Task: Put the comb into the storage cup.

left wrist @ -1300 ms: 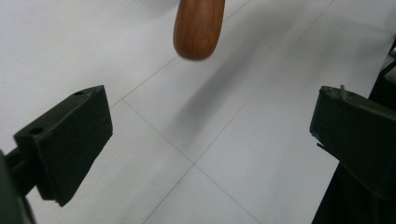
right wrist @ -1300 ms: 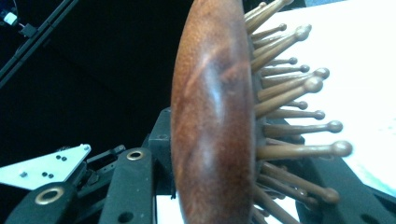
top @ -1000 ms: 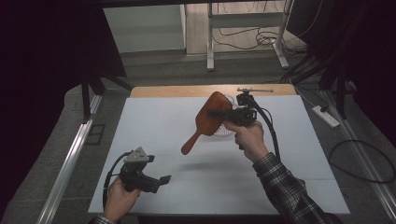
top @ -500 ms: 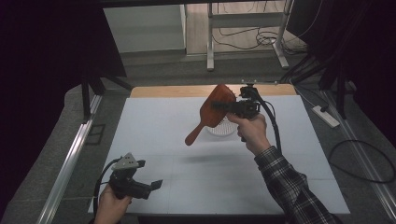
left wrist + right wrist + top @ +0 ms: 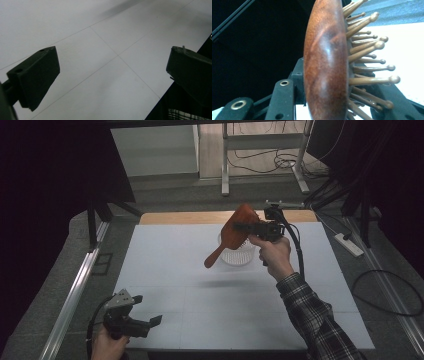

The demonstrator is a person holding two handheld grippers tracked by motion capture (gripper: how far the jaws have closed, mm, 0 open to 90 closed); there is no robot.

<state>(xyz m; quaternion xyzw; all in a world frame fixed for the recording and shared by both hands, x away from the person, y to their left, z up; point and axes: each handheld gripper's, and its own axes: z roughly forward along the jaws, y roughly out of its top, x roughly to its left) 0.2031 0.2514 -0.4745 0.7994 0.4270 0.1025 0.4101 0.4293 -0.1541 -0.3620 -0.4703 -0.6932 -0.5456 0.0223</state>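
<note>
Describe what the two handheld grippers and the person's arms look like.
The left gripper is black with blocky, wedge-shaped jaws, a grey three-cornered plate on top and a black cable looping from its rear. The right gripper is black too, its slotted jaw arms set with brass-ringed holes, and a thick black cable arcs back from it along the forearm. The right arm wears a dark plaid sleeve with a buttoned-style cuff.

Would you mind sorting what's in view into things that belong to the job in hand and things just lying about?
In the job:
- wooden hairbrush, clamped in the right gripper
- white basket beneath it

Lying about:
- power strip on the floor
- cables beyond the table
- left gripper, open and holding nothing
</note>
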